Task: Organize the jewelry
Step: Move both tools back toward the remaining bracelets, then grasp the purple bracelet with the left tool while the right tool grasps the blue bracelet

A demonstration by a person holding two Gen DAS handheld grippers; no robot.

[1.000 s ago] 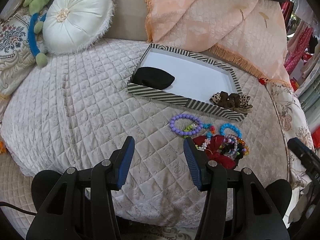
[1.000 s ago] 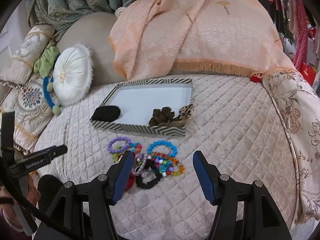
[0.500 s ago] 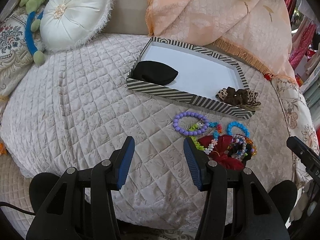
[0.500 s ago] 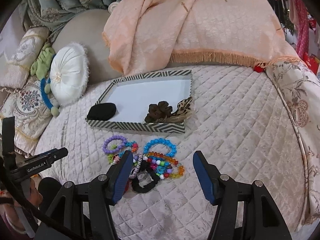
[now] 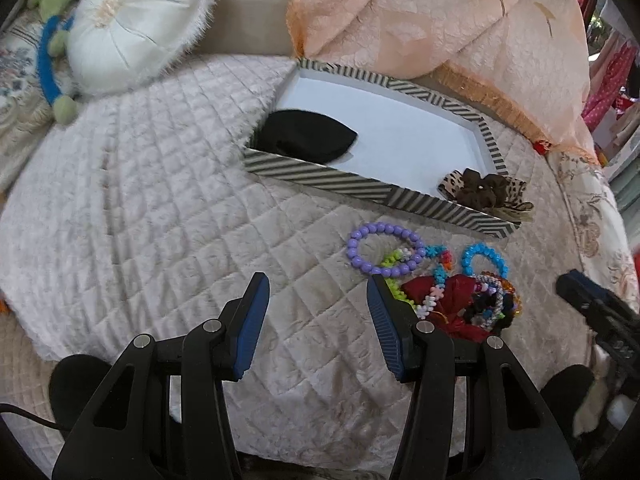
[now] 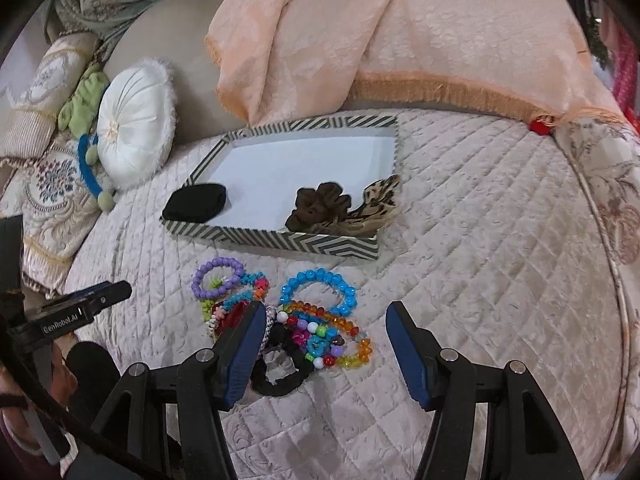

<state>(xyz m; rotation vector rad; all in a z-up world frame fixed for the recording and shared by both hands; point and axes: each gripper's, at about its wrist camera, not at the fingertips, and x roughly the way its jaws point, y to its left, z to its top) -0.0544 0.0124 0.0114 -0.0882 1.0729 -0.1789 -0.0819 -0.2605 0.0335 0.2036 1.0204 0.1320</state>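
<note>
Quilted bed cover (image 6: 480, 280): pale velvet, it carries everything else.
Peach throw (image 6: 400, 40): it hangs on the backrest, just behind the tray.
White round cushion (image 6: 134, 124): it stands well left of the tray.
Striped tray (image 6: 332, 245): shallow, with a white floor, mostly bare.
Inside the tray: a black pouch (image 6: 196, 202) in the near left corner; a brown scrunchie (image 6: 320, 204) in the near right corner, touching a leopard-print bow (image 6: 378, 200) that leans over the rim.
Jewelry pile (image 6: 312, 328): on the cover just in front of the tray, outside it; beaded bracelets tangled with a black hair tie and a red cloth piece.
Purple bracelet (image 5: 384, 248): at the left edge of the pile.
My left tongs (image 5: 318, 312): apart, holding nothing, over bare cover left of the pile.
My right tongs (image 6: 324, 344): apart, holding nothing, above the pile.
</note>
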